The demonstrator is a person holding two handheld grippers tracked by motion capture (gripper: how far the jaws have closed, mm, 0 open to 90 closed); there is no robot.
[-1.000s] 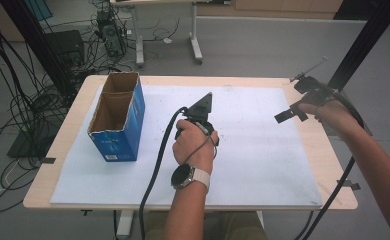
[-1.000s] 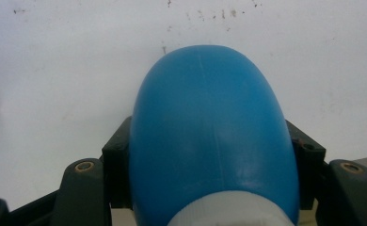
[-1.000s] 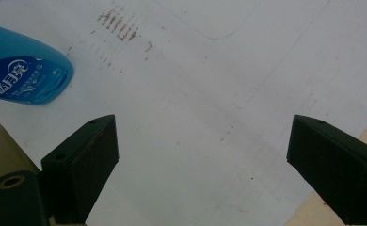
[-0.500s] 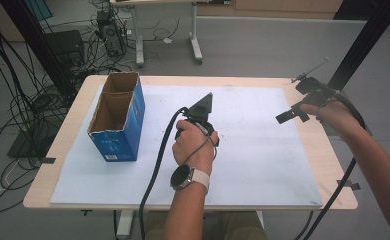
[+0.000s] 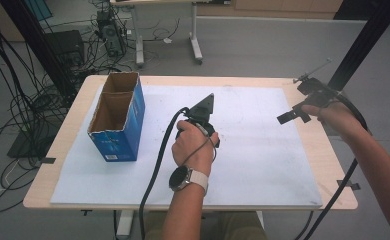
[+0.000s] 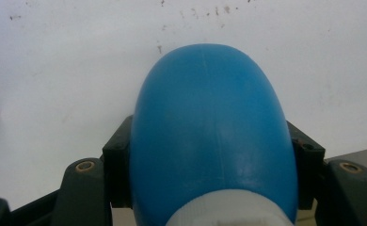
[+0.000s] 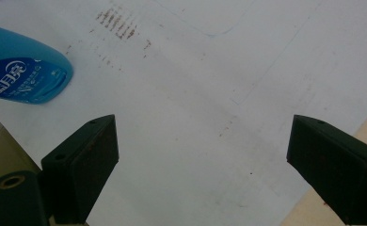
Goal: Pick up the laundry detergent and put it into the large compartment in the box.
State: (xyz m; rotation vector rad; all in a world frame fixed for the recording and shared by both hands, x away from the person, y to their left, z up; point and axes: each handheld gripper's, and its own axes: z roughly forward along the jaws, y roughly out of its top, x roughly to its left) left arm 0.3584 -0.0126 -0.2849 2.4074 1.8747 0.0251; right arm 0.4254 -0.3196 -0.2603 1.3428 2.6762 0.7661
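Note:
A blue plastic bottle (image 6: 210,127) with a white cap end lies between the two black jaws of my left gripper (image 6: 213,160), which is shut on its body. In the high view that left gripper (image 5: 203,109) sits at the middle of the white sheet, with a hand wrapped round it. The same bottle's rounded labelled end (image 7: 24,70) appears at the upper left of the right gripper view. My right gripper (image 7: 203,169) stands open with nothing between its jaws, above the sheet. In the high view the right gripper (image 5: 300,102) hovers over the table's right edge.
An open-topped blue cardboard box (image 5: 117,117) stands on the left part of the white sheet (image 5: 263,165). The wooden table edge (image 5: 340,170) runs along the right. Cables trail from both grippers toward the near side, and equipment and cables lie on the floor beyond.

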